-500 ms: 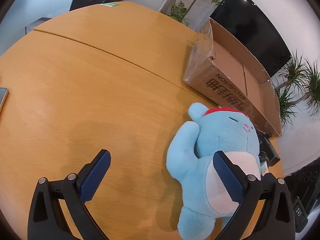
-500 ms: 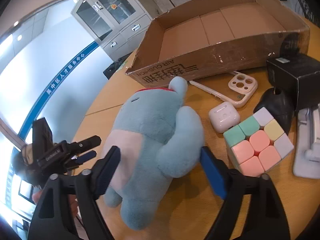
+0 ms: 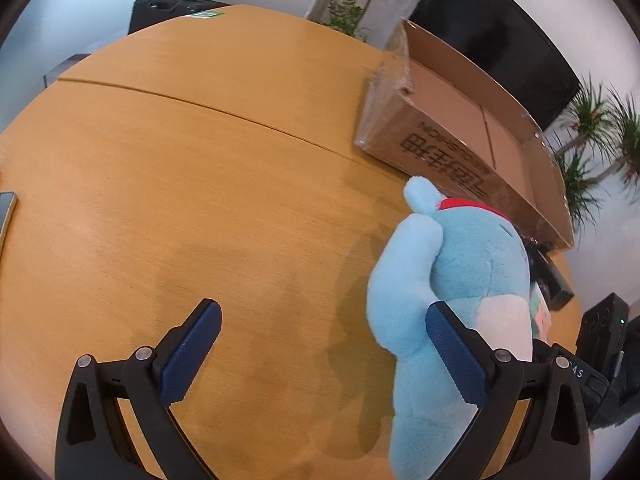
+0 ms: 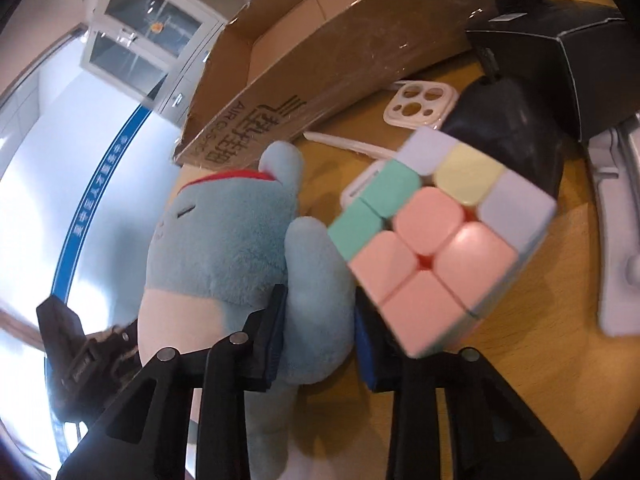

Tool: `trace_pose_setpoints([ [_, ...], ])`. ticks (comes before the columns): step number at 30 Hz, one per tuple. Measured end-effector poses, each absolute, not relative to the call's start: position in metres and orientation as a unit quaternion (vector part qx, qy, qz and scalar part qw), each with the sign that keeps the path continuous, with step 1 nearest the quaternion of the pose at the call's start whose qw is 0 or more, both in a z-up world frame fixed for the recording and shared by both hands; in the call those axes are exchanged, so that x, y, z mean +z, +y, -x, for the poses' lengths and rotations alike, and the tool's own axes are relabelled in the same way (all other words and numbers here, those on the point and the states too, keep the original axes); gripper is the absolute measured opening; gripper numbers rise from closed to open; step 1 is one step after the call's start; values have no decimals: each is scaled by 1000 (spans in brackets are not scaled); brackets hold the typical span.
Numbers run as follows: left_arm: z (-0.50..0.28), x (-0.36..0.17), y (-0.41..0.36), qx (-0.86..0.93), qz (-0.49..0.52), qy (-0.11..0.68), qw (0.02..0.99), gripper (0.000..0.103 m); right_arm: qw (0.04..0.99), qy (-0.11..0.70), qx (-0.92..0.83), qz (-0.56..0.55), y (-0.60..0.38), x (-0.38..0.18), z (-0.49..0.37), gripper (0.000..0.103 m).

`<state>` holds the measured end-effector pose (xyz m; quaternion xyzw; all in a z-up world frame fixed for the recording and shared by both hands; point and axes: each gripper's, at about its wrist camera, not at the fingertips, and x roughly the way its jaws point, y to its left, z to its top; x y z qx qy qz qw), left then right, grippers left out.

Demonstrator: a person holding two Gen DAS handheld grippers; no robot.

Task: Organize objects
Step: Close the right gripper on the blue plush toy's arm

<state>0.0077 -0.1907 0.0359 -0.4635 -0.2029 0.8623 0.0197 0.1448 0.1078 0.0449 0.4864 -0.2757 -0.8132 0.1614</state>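
A light blue plush toy (image 3: 472,264) with a red cap and a pale belly is propped up on the wooden table (image 3: 200,184), just in front of an open cardboard box (image 3: 440,152). In the right wrist view my right gripper (image 4: 320,300) is shut on the arm of the plush toy (image 4: 224,232). My left gripper (image 3: 320,312) is open over bare wood, with nothing between its fingers. The toy stands to the right of it, partly behind its right finger. The cardboard box (image 4: 280,92) looks empty.
Right of the toy lie a pastel puzzle cube (image 4: 440,232), a white phone case (image 4: 420,106), a black mouse (image 4: 508,128), a black carton (image 4: 560,52) and a white stand (image 4: 616,220). A phone (image 3: 6,212) sits at the table's left edge.
My right gripper has shut on the toy's arm, and the toy has come up from lying flat to nearly upright. The right camera now sits closer to the cube.
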Motion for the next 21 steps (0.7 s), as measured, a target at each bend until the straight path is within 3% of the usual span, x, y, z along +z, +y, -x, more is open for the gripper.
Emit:
trace_pose_setpoints([
  [10,-43,33,-94,837,504,-160,139,103,176,-127,-835,-505,169,78,-173,30],
  [17,-46,20,-80,820,526,-180,136,102,157,-69,-858,-485,162,82,-158,37],
  [19,-47,15,-82,820,528,-179,126,102,151,-68,-860,-482,163,73,-149,55],
  [21,-49,13,-83,821,530,-177,121,102,152,-70,-862,-479,170,66,-145,63],
])
